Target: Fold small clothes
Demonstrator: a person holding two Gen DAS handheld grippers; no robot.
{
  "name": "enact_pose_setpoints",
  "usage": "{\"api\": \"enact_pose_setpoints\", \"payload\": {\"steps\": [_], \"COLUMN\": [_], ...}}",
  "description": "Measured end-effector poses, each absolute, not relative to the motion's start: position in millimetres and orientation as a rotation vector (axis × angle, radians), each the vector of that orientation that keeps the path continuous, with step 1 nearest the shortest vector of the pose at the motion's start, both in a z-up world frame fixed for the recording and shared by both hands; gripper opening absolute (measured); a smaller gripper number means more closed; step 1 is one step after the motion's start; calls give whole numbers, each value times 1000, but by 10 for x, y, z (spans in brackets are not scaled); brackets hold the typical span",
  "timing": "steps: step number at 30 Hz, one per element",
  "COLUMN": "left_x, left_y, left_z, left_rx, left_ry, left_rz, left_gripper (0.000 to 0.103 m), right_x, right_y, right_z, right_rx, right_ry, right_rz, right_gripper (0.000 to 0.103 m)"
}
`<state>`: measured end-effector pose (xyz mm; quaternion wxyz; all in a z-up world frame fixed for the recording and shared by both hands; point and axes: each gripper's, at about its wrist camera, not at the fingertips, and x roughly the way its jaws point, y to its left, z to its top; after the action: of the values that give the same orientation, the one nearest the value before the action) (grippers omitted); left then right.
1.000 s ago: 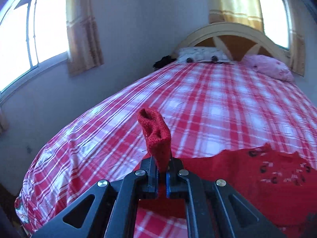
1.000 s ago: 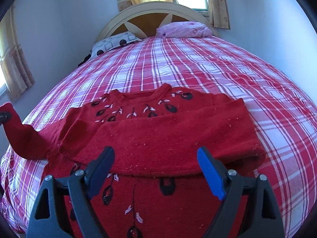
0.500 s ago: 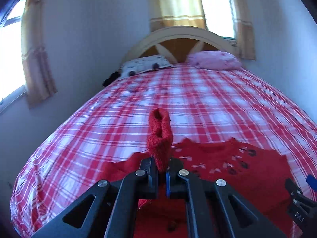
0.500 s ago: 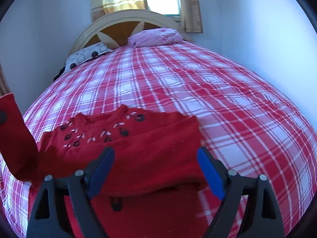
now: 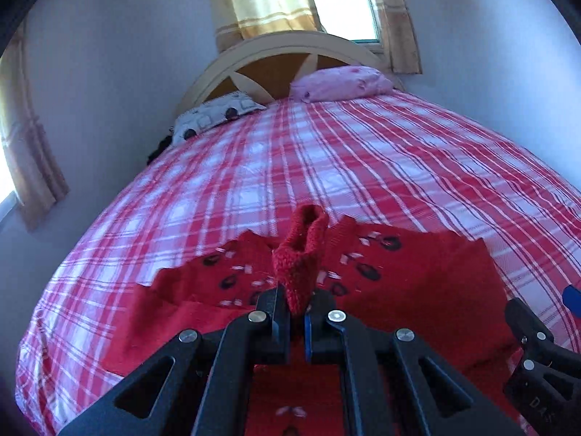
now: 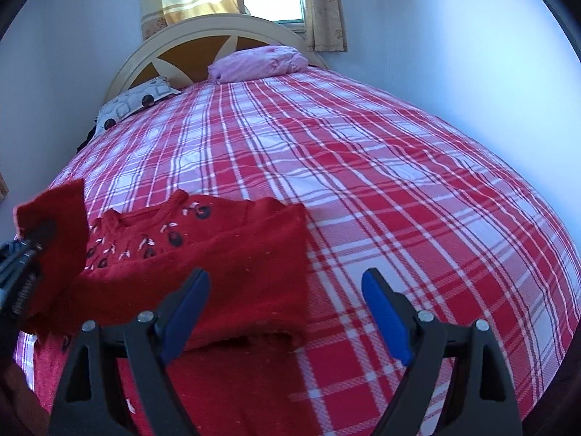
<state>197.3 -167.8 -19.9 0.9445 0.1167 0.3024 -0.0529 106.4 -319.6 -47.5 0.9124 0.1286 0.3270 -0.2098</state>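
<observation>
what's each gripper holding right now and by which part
The left gripper is shut on the red sweater, pinching its sleeve near the cuff. The right gripper is open and holds nothing.

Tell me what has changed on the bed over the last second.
The left tool, clamped on the red sweater's sleeve cuff, has carried it from the bed's left side in over the sweater body. The right tool has drifted toward the sweater's right edge. Unchanged: the left tool's grip stays shut on the cuff, the right tool stays open and empty, and the sweater body lies flat on the plaid bedspread.
</observation>
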Motion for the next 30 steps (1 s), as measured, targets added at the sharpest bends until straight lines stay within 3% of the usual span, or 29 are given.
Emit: {"api": "enact_pose_setpoints", "payload": {"steps": [9,27,30], "left_x": [1821,1299,1325], "left_y": [-1724,-247,-208], "left_z": [-724,-639,-657], "left_rx": [368,92,77], "left_ry": [853,836,843], "left_rz": [-297,-422,-429], "left_gripper": [5,8,15], "right_x": [895,932,983], "right_y": [-3324,-2934,-2803], "right_z": [-549,-559,-633], "right_rx": [304,448,441], "right_ry": [669,656,678], "right_rz": [-440,-151,-124], "right_gripper": [88,89,89]}}
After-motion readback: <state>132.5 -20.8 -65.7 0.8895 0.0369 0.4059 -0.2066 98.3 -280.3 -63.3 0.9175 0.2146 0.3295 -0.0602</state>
